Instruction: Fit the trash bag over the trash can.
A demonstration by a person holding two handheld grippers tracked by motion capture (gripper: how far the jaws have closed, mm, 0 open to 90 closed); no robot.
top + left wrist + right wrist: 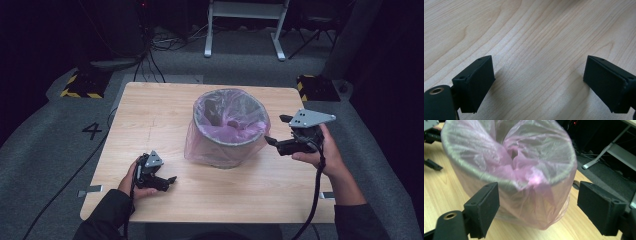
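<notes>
Left gripper (169,181) sits low over the wooden table (150,115), near its front-left corner, jaws spread wide with bare wood between them. It points right, toward the table's middle. Centre of table: round waste bin (227,150) standing upright, long axis vertical, mouth up. It's lined with a translucent pink bag (529,170) folded over the rim and hanging down the outside. Inside, just crumpled bag film bunched toward the middle. Right gripper (277,131) is level with the bin's rim, pointing left at it, jaws wide apart, gripping nothing, just beside the bag.
</notes>
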